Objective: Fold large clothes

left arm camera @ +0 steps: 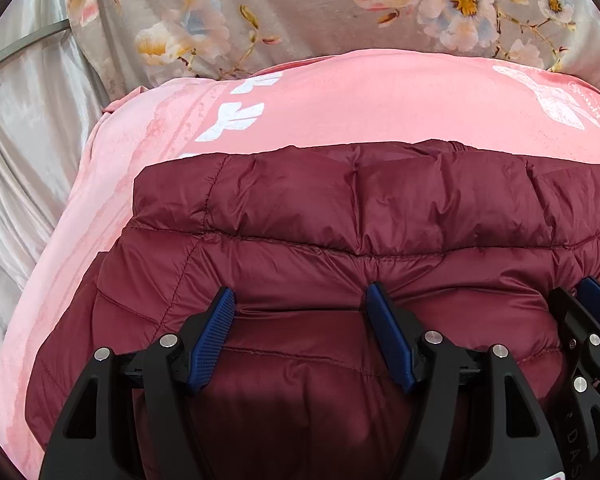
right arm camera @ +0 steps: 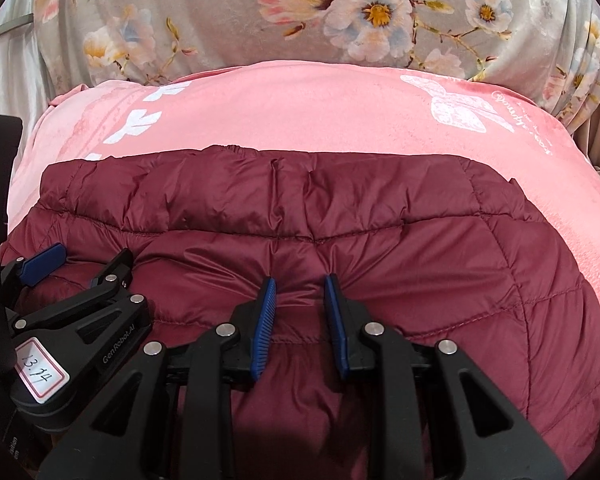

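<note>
A dark red quilted puffer jacket point(left arm camera: 360, 216) of shiny fabric lies folded on a pink plush blanket point(left arm camera: 340, 100) printed with white leaves and a white butterfly. Beyond the blanket is a grey cloth patterned with pale flowers point(left arm camera: 280, 12), and at the left edge hangs a silvery satin sheet point(left arm camera: 28, 128).

Both views look down along the tools from the near side of the jacket. The left tool point(left arm camera: 300, 308), black with ribbed blue pads, has its jaws spread wide; the jacket's smooth fabric lies between them, and the pads rest at the fabric without pinching it. From the right wrist view the left tool point(right arm camera: 72, 264) appears at the left edge, low over the jacket point(right arm camera: 300, 216), with a white label with a red border point(right arm camera: 40, 368) carrying handwritten numbers.

The right tool point(right arm camera: 300, 288) has its jaws drawn narrow, clenched on a raised pleat of the jacket's fabric; wrinkles fan out from the blue pads. It shows again at the right edge of the left wrist view point(left arm camera: 580, 300), just beside the left tool
</note>
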{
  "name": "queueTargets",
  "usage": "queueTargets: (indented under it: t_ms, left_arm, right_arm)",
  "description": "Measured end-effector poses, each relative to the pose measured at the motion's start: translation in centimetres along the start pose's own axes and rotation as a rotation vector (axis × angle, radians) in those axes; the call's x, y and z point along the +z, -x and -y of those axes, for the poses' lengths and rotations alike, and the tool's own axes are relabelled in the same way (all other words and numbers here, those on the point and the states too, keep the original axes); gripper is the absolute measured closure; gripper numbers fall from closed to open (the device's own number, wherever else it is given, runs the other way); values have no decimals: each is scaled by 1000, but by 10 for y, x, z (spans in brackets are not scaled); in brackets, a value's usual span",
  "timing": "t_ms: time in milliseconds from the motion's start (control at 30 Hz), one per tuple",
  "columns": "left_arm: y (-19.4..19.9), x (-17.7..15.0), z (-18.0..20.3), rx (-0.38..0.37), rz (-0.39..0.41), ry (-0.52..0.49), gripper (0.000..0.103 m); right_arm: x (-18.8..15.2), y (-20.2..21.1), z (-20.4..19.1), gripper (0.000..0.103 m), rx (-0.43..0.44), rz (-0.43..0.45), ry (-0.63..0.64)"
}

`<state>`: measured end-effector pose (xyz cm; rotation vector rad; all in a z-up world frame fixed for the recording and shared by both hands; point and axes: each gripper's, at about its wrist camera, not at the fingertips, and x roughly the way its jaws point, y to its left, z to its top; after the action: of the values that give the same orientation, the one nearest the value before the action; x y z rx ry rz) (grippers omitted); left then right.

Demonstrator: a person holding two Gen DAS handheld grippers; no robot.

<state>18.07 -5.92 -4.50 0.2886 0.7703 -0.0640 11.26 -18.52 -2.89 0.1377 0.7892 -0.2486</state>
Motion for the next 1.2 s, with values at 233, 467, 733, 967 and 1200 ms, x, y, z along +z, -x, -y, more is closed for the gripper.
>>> queueTargets:
  t_ms: [233,467,733,967,1200]
  left_arm:
    - [3,1,-11,-39,0,45,32]
    - [65,-26,-96,-154,-15,227,28]
    - [77,-73,-215,-105,-119,505,28]
    - [50,-92,-224,-344,-215,655,28]
    - [41,-79,-198,-322,-213,602,33]
  right_arm:
    - [1,0,2,79,18,-1,-20]
    - [-12,50,-6,76,106,19,-53]
    - [-44,67,-45,77,196,-23,7]
    - [-54,59,-53,77,172,-38,35]
    - [-57,56,-55,77,170,-39,38]
